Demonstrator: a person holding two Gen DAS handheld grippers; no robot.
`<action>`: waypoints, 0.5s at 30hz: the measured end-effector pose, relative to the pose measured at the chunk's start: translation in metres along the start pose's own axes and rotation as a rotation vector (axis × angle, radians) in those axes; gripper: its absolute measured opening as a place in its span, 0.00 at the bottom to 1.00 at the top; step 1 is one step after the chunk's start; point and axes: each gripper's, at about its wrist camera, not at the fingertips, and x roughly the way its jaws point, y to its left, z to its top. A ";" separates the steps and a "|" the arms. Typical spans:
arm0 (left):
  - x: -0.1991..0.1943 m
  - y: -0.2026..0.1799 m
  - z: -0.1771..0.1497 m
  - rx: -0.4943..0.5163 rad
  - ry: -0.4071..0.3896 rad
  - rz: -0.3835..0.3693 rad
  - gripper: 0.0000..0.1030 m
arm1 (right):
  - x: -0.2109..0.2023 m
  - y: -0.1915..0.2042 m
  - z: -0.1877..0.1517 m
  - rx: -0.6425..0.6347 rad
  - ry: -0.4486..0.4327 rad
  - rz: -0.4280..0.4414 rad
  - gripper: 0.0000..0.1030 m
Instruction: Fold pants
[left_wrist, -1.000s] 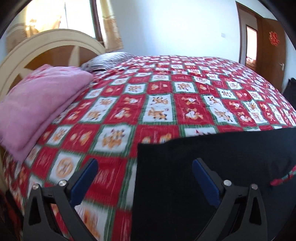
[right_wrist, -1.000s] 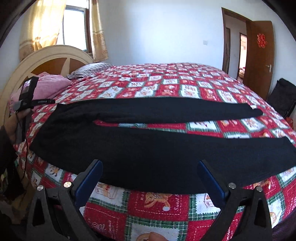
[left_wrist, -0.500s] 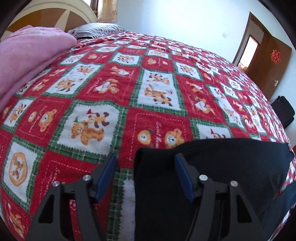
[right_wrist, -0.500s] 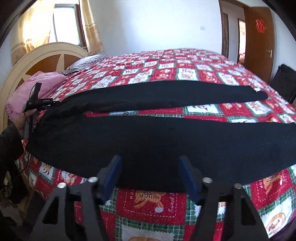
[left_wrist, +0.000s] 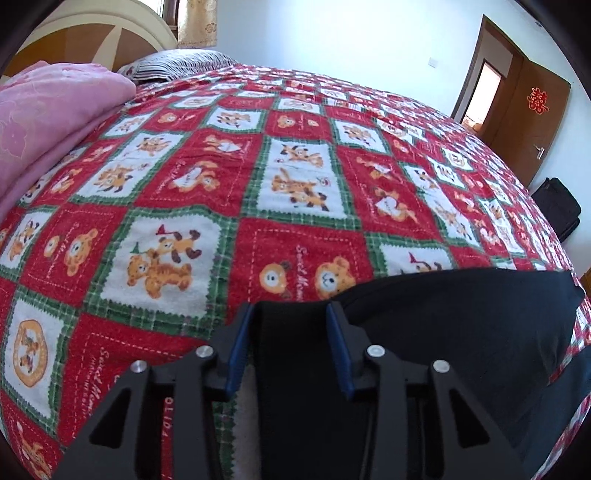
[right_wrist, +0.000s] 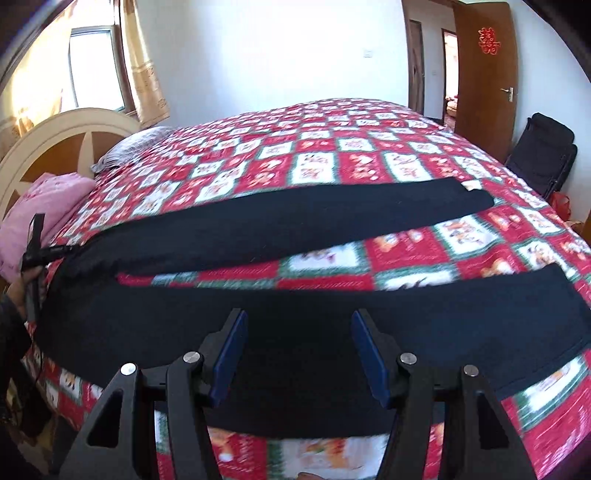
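Black pants lie spread on the red patchwork quilt (left_wrist: 295, 184), the waist to the left and both legs running right. In the right wrist view the far leg (right_wrist: 295, 221) and the near leg (right_wrist: 443, 325) are parted by a strip of quilt. My left gripper (left_wrist: 291, 314) straddles the waist corner (left_wrist: 295, 350); its jaws are closing, with cloth between the blue pads (left_wrist: 236, 350) and no visible squeeze. My right gripper (right_wrist: 299, 321) stands half open over the near leg's front edge, the fabric lying flat between its fingers.
A pink blanket (left_wrist: 48, 122) and a striped pillow (left_wrist: 177, 64) lie by the cream headboard (right_wrist: 55, 136). A person's hand (right_wrist: 18, 291) holds the left tool at the waist. A brown door (right_wrist: 484, 74) and a black bag (right_wrist: 543, 155) are at the right.
My left gripper dropped onto the waist corner and its jaws narrowed around it. My right gripper narrowed from wide open and pushed in over the near leg.
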 end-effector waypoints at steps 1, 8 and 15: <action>0.000 0.000 -0.001 0.009 -0.003 -0.008 0.43 | 0.000 -0.005 0.004 0.006 -0.002 -0.001 0.59; -0.005 -0.006 -0.004 0.044 -0.040 -0.020 0.21 | 0.008 -0.065 0.046 0.034 -0.020 -0.091 0.57; -0.001 0.002 -0.004 0.004 -0.036 -0.072 0.21 | 0.036 -0.180 0.096 0.266 0.012 -0.123 0.57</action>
